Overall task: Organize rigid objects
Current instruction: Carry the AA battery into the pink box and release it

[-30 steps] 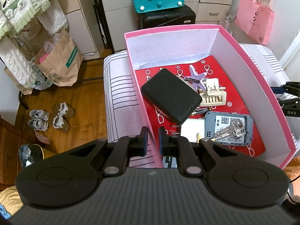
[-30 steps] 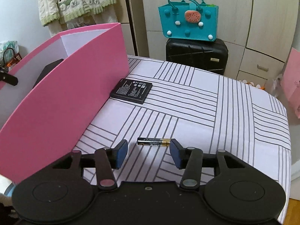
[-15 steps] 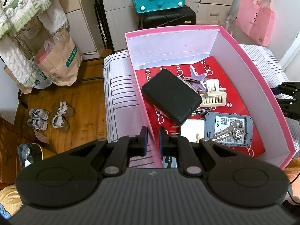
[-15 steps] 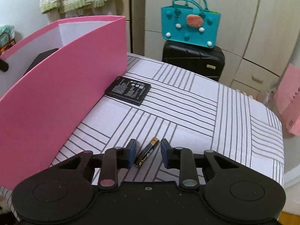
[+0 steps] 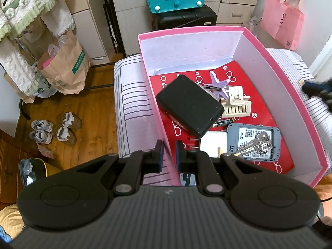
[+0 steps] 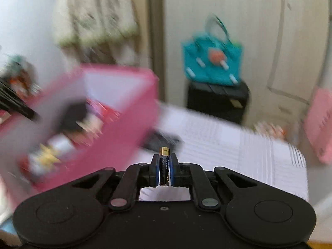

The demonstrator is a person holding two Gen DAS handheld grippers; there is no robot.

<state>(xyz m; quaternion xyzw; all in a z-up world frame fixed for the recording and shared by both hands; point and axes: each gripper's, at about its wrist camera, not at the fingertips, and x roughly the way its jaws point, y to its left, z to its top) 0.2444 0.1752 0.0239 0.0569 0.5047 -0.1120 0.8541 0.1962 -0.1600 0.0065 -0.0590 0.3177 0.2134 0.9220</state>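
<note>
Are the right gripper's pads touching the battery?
Touching. The right wrist view shows both blue pads of the right gripper pressed against the battery, with no gap.

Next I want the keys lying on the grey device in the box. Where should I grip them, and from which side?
Grip the keys by their bunched heads, coming down from above. They lie flat on the grey device, so only the top is open, and the heads are their widest part.
</note>
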